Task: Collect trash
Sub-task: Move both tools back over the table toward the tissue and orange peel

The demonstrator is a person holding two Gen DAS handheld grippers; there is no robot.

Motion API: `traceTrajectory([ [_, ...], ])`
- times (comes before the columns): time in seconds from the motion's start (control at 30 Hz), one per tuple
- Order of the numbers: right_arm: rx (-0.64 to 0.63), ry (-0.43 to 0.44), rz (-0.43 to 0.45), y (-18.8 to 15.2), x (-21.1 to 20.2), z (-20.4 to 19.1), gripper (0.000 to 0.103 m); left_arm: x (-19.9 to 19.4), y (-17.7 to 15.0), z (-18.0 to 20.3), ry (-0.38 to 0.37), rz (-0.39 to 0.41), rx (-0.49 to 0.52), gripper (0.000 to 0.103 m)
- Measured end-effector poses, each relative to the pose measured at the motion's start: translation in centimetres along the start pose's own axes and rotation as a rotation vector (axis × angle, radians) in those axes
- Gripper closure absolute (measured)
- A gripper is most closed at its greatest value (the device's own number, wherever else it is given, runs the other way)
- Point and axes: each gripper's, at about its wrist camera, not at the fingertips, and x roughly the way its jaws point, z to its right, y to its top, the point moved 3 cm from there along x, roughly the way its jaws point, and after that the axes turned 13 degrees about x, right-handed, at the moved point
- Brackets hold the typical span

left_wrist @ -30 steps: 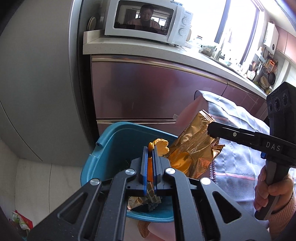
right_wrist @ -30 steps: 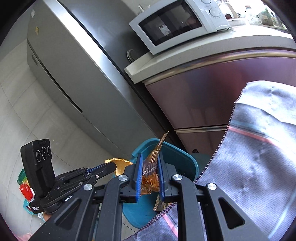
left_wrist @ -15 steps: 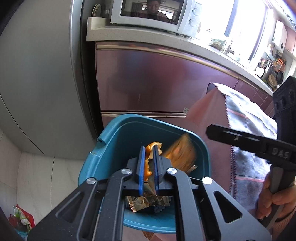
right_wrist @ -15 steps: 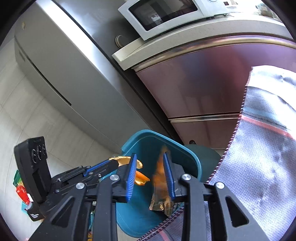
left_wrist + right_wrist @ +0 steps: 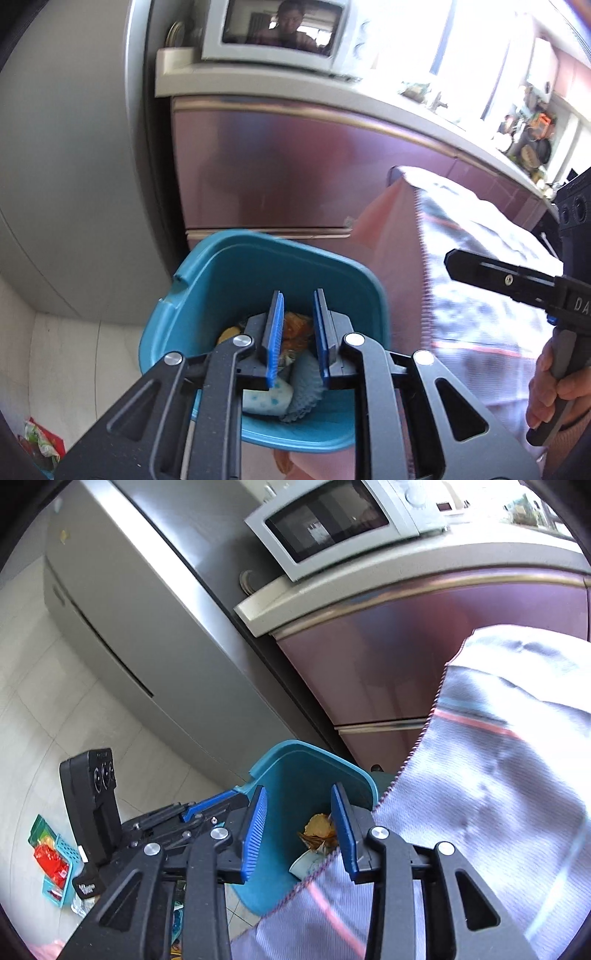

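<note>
A teal bin (image 5: 258,258) (image 5: 306,764) stands on the floor below both grippers. My left gripper (image 5: 298,299) hangs over its mouth; its jaws are opening and nothing is between the blue pads. Down inside lie orange and gold wrappers (image 5: 295,328), a white-and-blue piece (image 5: 266,400) and a grey-blue cloth (image 5: 304,384). My right gripper (image 5: 299,794) also hangs over the bin, jaws opening and empty, with a gold wrapper (image 5: 317,829) lying in the bin beneath. Each wrist view shows the other gripper from the side: the right gripper (image 5: 480,269) and the left gripper (image 5: 207,808).
A grey-and-pink tablecloth (image 5: 498,794) (image 5: 480,314) drapes right beside the bin. Behind stand a steel fridge (image 5: 129,627), maroon cabinets (image 5: 277,166) and a counter with a microwave (image 5: 332,520). Red packets and a small teal basket (image 5: 55,864) lie on the tiled floor at left.
Both grippers let go: the orange piece left the left jaws and the gold wrapper left the right jaws, both dropping into the bin. Both sets of jaws have spread apart.
</note>
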Motion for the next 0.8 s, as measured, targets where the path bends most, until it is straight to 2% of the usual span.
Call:
traceTrajectory([
  [0.2,-0.05,-0.001,0.075,-1.5,-5.8,-0.1,0.063,-2.8,1.3,4.2,-0.105,0.096,0.062,0.078],
  [0.4,-0.051,-0.063,0.173,-3.0,-12.7,2.5,0.06,-4.0,2.3,10.6,-0.247,0.15,0.147,0.07],
  [0.53,-0.015,-0.134,0.233,-4.3,-17.4,5.5,0.059,-3.5,2.6,15.4,-0.327,0.146,0.21,0.067],
  [0.8,0.123,-0.276,0.335,-7.2,-25.1,12.9,0.059,-1.2,2.1,25.2,-0.447,0.076,0.318,0.065],
])
